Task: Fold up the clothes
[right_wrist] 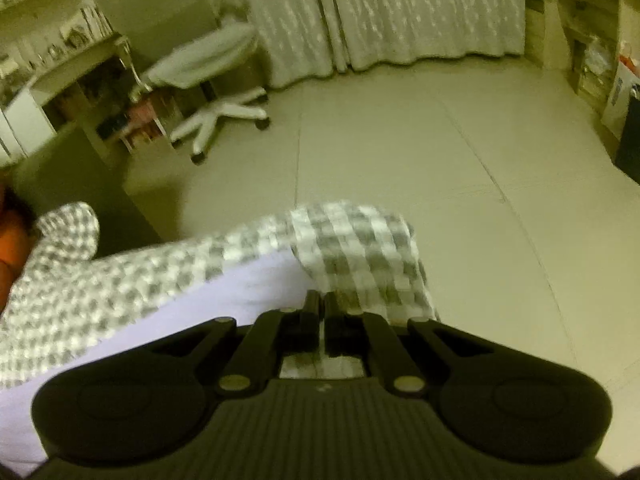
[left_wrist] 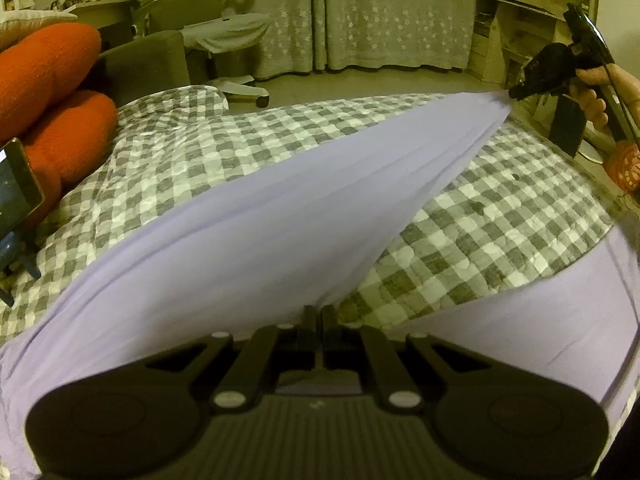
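A lavender garment (left_wrist: 280, 208) is stretched in the air above a bed with a grey-and-white checked quilt (left_wrist: 500, 220). My left gripper (left_wrist: 319, 310) is shut on one edge of the garment at the near side. My right gripper (left_wrist: 516, 94) is shut on the opposite end, at the far right, with a hand on its handle. In the right wrist view my right gripper (right_wrist: 322, 300) is shut on the lavender garment (right_wrist: 248, 284), which runs left over the quilt (right_wrist: 352, 240). More lavender cloth (left_wrist: 520, 340) hangs at the lower right.
Orange cushions (left_wrist: 48, 92) lie at the bed's left side beside a phone on a stand (left_wrist: 16, 188). A white swivel chair (right_wrist: 216, 80) and shelves (right_wrist: 80, 92) stand beyond the bed. Curtains (left_wrist: 380, 12) cover the far wall. Tiled floor (right_wrist: 440, 160) lies past the bed's corner.
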The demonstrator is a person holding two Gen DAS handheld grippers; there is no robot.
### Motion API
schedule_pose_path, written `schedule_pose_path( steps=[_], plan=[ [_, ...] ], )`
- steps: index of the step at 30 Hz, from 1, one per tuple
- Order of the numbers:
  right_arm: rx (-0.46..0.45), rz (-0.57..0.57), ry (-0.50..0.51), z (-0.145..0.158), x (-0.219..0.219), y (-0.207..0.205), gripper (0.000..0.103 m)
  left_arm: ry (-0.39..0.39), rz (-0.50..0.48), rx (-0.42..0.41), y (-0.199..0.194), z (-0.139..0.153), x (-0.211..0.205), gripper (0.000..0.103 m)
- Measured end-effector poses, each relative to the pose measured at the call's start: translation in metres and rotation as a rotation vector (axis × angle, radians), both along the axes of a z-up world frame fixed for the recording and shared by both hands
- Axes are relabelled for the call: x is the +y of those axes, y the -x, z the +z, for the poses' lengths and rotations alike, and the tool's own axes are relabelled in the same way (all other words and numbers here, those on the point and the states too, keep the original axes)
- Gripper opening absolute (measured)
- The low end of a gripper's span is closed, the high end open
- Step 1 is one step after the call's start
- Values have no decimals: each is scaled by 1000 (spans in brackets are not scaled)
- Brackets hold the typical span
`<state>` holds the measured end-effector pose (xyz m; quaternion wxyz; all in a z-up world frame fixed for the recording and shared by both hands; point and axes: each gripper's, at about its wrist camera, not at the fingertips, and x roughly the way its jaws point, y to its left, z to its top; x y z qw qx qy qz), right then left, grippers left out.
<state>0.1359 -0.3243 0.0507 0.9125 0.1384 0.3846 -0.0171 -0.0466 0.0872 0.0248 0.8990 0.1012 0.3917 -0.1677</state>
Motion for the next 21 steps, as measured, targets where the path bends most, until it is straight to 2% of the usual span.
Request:
schedule_pose_path(
  steps=[4,10,12,15,17,21],
  plan=[
    [59,-24,16,-20,-5,-4,1,2,-13,-5,2,0,0,1],
    [73,-25,32,-29,-11,-3,0,-6,-22,4,1,-1,-1,2],
    [76,-14,11,-28,-12,-1,9,-5,-26,2,2,-1,-2,2],
    [70,5,-67,-19,-11,2,15,-2,-25,3,3,0,-3,2],
    [71,29,-72,-16,-5,4,20,-2,-27,2,3,0,-3,2],
    [44,58,-65,-8,8,4,20,-3,-31,0,4,0,-5,2]
  ],
)
